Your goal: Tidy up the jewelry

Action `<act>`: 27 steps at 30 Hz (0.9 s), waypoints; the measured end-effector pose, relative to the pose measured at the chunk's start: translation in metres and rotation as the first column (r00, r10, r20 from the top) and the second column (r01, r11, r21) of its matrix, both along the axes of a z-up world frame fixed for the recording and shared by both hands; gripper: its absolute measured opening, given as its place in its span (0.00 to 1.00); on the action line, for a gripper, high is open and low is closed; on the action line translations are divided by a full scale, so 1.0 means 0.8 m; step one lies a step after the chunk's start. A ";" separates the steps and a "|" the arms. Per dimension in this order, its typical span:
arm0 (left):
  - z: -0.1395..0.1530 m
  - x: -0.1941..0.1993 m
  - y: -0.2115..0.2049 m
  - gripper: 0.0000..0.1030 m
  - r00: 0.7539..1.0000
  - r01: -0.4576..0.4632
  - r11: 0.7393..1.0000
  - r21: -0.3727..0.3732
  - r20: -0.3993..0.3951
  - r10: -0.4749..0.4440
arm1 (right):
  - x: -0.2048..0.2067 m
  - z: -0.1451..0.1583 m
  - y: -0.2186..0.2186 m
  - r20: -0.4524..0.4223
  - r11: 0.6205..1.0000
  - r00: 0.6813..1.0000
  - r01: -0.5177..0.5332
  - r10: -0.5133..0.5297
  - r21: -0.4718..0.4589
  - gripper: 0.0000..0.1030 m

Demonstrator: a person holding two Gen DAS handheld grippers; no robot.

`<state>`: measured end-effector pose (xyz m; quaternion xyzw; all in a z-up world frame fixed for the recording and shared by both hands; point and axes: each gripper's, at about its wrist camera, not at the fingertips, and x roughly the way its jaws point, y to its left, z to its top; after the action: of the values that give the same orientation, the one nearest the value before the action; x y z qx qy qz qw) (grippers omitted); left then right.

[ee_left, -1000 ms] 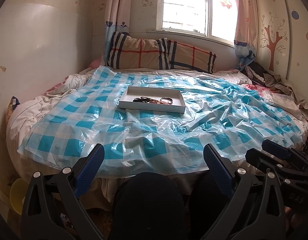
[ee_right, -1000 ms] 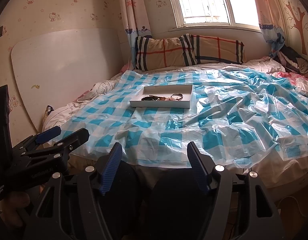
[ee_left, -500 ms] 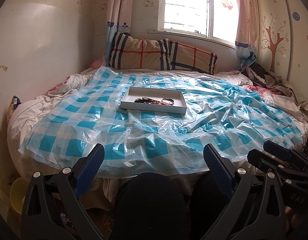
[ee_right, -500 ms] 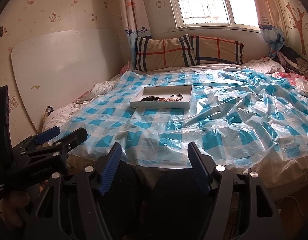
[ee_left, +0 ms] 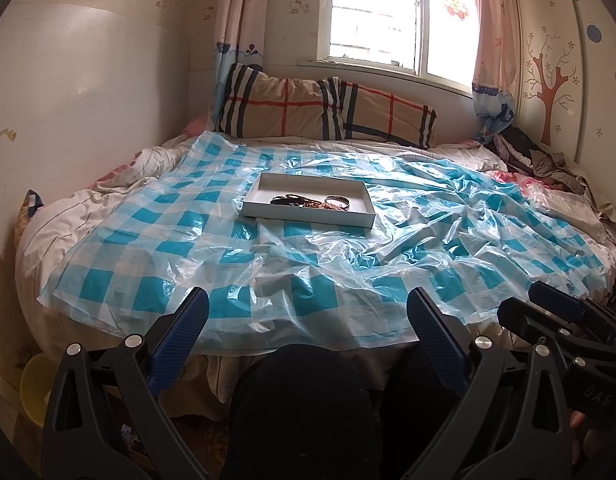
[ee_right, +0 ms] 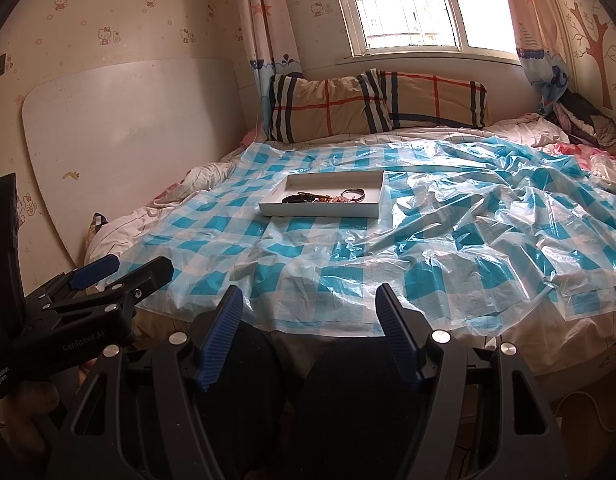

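The jewelry, dark bands and a metal bangle [ee_left: 337, 201], lay bunched inside the shallow white rectangular tray [ee_left: 308, 216] on the bed, well apart from both wide-open, empty tongs [ee_left: 308, 316] [ee_right: 309, 312], fitting sorted or unsorted.

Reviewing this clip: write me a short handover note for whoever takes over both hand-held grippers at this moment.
Left hand-held gripper: open, empty, held low at the near edge of the bed.
Right hand-held gripper: open, empty, beside it.
Shallow white rectangular tray sits mid-bed on the blue-and-white checked plastic sheet.
Jewelry, dark pieces, beads and a metal bangle, lies clustered inside the tray.
This fits either a pile awaiting sorting or pieces already gathered; check before acting.
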<state>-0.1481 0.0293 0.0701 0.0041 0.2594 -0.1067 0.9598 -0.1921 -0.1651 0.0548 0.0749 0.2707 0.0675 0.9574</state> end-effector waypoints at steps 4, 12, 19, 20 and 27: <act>0.000 0.000 0.000 0.93 1.000 -0.001 1.000 0.000 -0.001 0.001 | 0.001 0.000 -0.001 -0.002 1.000 1.000 0.000 0.000 0.001 0.65; -0.014 0.018 0.008 0.93 0.997 0.022 1.000 -0.013 -0.078 -0.023 | 0.002 -0.002 -0.002 -0.006 1.000 1.000 0.000 0.000 0.002 0.67; -0.035 0.036 0.000 0.93 0.992 0.010 1.000 -0.010 -0.129 -0.011 | 0.009 -0.009 -0.007 -0.022 1.000 1.000 0.012 -0.012 0.010 0.67; -0.036 0.037 0.000 0.93 0.992 0.014 1.000 -0.010 -0.129 -0.015 | 0.011 -0.010 -0.007 -0.026 1.000 1.000 0.013 -0.013 0.012 0.67; -0.044 0.046 -0.005 0.93 0.988 0.020 1.000 0.005 -0.151 -0.019 | 0.021 -0.018 -0.008 -0.045 1.000 0.999 0.012 -0.011 0.016 0.67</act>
<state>-0.1112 0.0252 0.0350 0.0016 0.3315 -0.1155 0.9364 -0.1756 -0.1711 0.0405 0.0857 0.2910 0.0625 0.9508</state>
